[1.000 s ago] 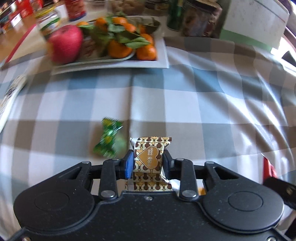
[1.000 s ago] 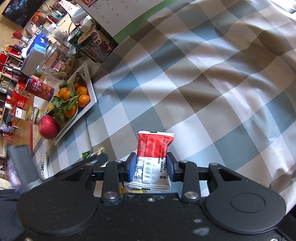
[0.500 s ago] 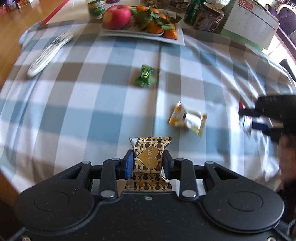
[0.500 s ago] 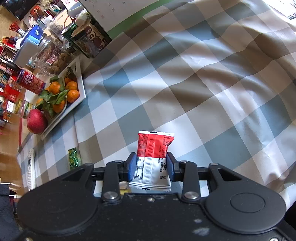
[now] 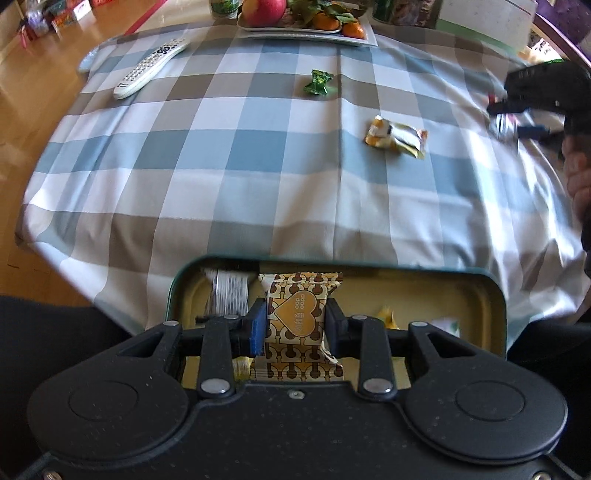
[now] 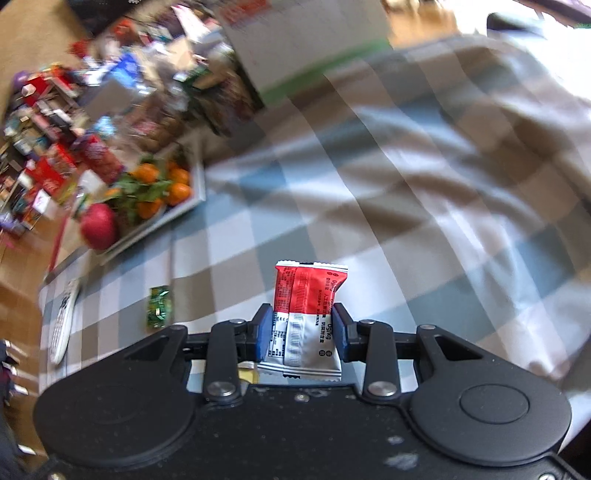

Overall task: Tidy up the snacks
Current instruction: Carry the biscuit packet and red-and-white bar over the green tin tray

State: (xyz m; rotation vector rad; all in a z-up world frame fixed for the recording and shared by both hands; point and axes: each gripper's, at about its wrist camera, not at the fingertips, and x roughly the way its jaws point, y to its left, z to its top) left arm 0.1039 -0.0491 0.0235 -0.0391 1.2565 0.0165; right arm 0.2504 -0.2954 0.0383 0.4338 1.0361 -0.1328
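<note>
Our left gripper (image 5: 295, 325) has its fingers (image 5: 257, 326) drawn narrowly together, pressed on both sides of a gold-and-brown patterned snack packet (image 5: 300, 321) held upright. We have it tipped steeply downward over an open teal tin (image 5: 495, 295) that sits just past the near edge of the surface (image 5: 221, 155), which is covered in a blue, grey and white checked cloth. A striped wrapper (image 5: 229, 295) lies in the tin's left part, and what look like other wrappers lie further right, though we cannot make them out.

Our right gripper (image 6: 303, 332) likewise has its fingers (image 6: 264, 332) narrowly set and clamped on a red-and-white snack packet (image 6: 306, 317), also upright, angled down above the cloth. From the left wrist view that gripper shows near the right edge of the surface, with a hand (image 5: 576, 173) behind it.

On the cloth, a green wrapped sweet (image 5: 318, 82) lies toward the far edge, and a yellow-and-white packet (image 5: 397, 136) lies nearer the right edge, well apart from it. A white remote control (image 5: 151, 68) rests by the far left corner. At the far edge stands a white tray (image 5: 306, 35) with an apple (image 5: 264, 9) and tangerines (image 5: 325, 22). The right wrist view is blurred at its far side.
</note>
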